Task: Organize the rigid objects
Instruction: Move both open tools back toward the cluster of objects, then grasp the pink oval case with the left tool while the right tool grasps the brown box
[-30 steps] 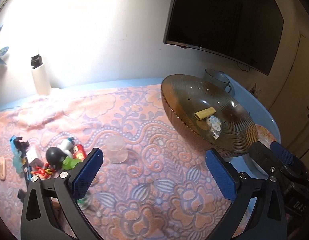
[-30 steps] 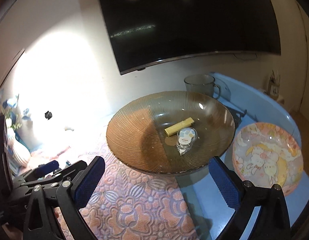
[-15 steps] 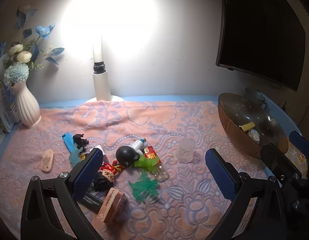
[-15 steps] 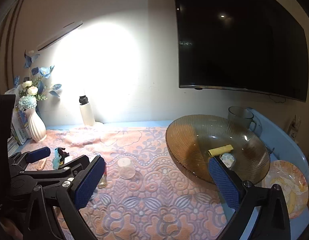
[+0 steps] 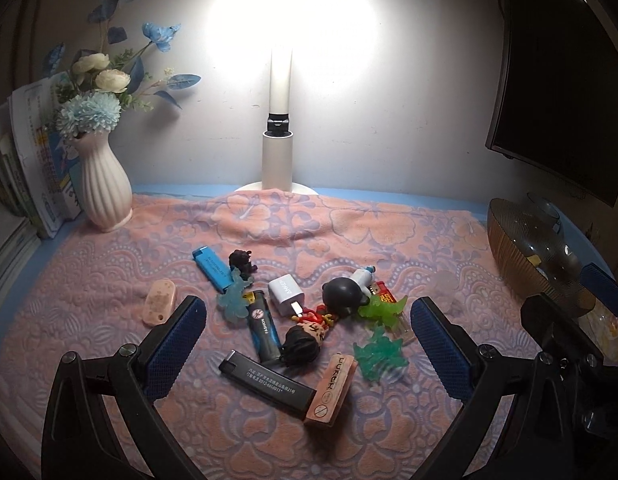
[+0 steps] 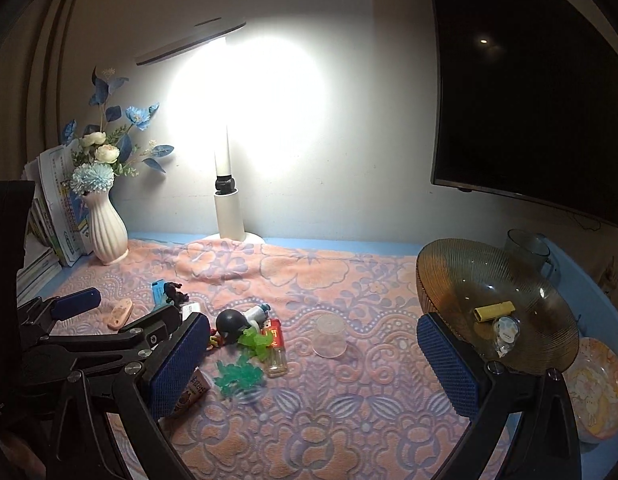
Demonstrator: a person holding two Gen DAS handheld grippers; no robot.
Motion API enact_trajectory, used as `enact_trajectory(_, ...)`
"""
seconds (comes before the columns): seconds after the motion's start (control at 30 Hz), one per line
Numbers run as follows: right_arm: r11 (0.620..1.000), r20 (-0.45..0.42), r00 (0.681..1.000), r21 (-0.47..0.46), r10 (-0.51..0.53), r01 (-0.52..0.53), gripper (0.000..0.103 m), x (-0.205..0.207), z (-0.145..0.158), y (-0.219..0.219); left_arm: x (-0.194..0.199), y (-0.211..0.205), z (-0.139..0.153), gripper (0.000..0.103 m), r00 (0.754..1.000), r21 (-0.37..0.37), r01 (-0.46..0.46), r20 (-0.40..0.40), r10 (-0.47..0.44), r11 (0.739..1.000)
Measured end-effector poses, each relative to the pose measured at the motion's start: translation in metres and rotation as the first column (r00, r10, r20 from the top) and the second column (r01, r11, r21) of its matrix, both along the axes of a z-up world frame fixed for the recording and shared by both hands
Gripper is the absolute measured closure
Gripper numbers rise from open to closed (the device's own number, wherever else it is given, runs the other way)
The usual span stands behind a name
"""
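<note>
A pile of small items lies on the pink patterned cloth (image 5: 309, 224): a blue lighter (image 5: 211, 264), a dark blue lighter (image 5: 263, 327), a black lighter (image 5: 267, 383), a white charger (image 5: 286, 293), a black ball toy (image 5: 341, 296), green toys (image 5: 379, 354) and a pink box (image 5: 331, 390). My left gripper (image 5: 308, 346) is open and empty above the pile. My right gripper (image 6: 309, 364) is open and empty, right of the pile. The brown glass bowl (image 6: 441, 276) holds a yellow piece (image 6: 493, 312) and a small round item (image 6: 505, 330).
A white vase with flowers (image 5: 105, 188) and stacked books (image 5: 33, 160) stand at the back left. A lamp (image 5: 278, 160) stands at the back. A clear cup (image 6: 329, 336) lies on the cloth. A glass mug (image 6: 529, 248) and a pink plate (image 6: 597, 392) are beside the bowl.
Both grippers have swung left and pulled back from the bowl. The pile of small items has come under the left gripper. Both stay open.
</note>
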State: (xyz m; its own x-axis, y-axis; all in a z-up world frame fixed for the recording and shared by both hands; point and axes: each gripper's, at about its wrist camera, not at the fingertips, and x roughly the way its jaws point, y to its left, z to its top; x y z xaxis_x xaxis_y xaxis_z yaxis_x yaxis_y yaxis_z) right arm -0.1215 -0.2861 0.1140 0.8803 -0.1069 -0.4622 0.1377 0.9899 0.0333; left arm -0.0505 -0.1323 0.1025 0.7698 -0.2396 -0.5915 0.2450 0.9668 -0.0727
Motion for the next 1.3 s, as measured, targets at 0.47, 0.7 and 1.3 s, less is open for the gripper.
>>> enact_trajectory(0.47,0.995,-0.022,0.995,-0.020,0.096,-0.097,0.000,0.011,0.001,0.059,-0.005,0.059,-0.001,0.001,0.995,0.013,-0.097,0.035,0.096,0.995)
enact_trajectory(0.7,0.991,-0.072,0.989,-0.012,0.129,-0.130,0.000,0.025,-0.012,0.077,0.003,0.078,-0.018,0.001,0.993,0.029,-0.118,-0.005,0.118,0.993)
enact_trajectory(1.3,0.981,-0.389,0.900,0.082,0.196,-0.178,0.000,0.023,-0.121,0.100,0.010,0.112,-0.101,0.000,0.962,0.123,-0.100,-0.242,0.127,0.987)
